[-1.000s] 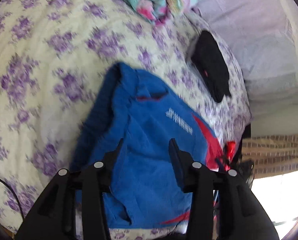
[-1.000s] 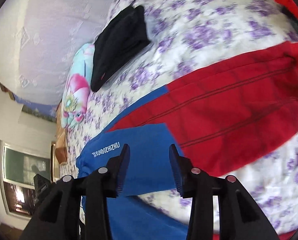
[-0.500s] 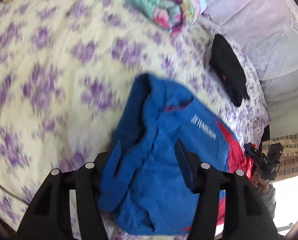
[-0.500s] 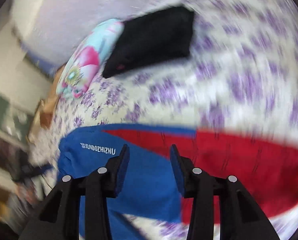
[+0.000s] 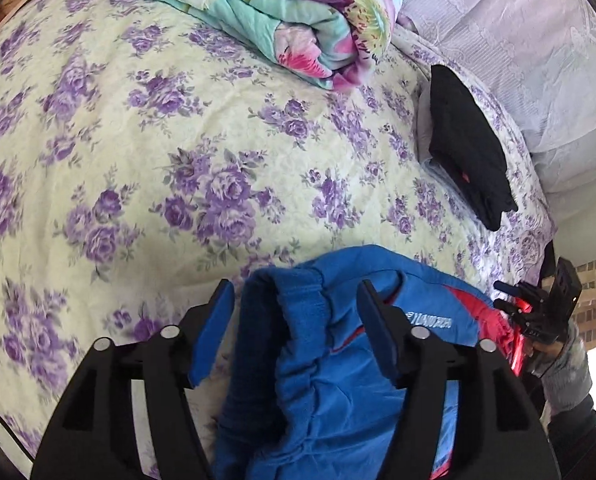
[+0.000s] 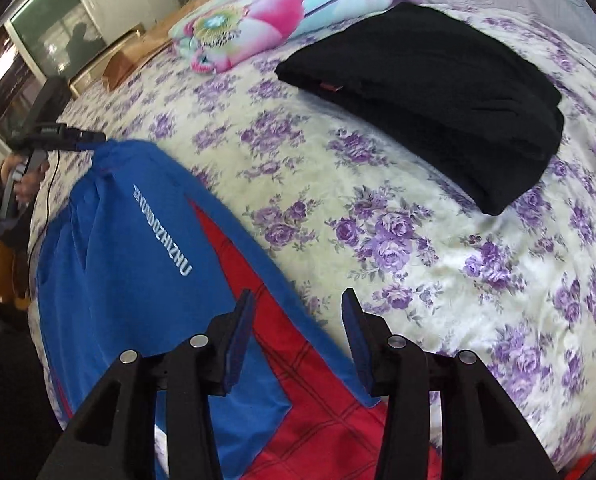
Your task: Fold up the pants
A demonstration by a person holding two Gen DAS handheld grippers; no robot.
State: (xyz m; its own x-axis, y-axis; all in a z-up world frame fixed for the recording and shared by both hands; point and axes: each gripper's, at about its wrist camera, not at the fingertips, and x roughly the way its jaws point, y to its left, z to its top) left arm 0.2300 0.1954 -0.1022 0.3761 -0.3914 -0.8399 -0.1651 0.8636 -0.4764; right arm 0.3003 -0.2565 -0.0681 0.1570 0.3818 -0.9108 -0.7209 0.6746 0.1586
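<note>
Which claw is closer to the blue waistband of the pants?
Left. The left claw stands open around the bunched waistband. The right claw hovers open farther down the pants, over the red part.

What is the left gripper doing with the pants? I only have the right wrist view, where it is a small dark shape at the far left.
Observer: The left gripper is open. Its fingers have just been opening, and the blue waistband sits loose between them, not pinched.
Operator: Does that end of the pants lie flat?
Observer: No. In the left wrist view the waistband of the pants is bunched up into a rumpled ridge.
Operator: How does my right gripper look from there?
Observer: The right gripper is at the far edge of the bed, by the red part of the pants, held by a hand in a grey sleeve.
</note>
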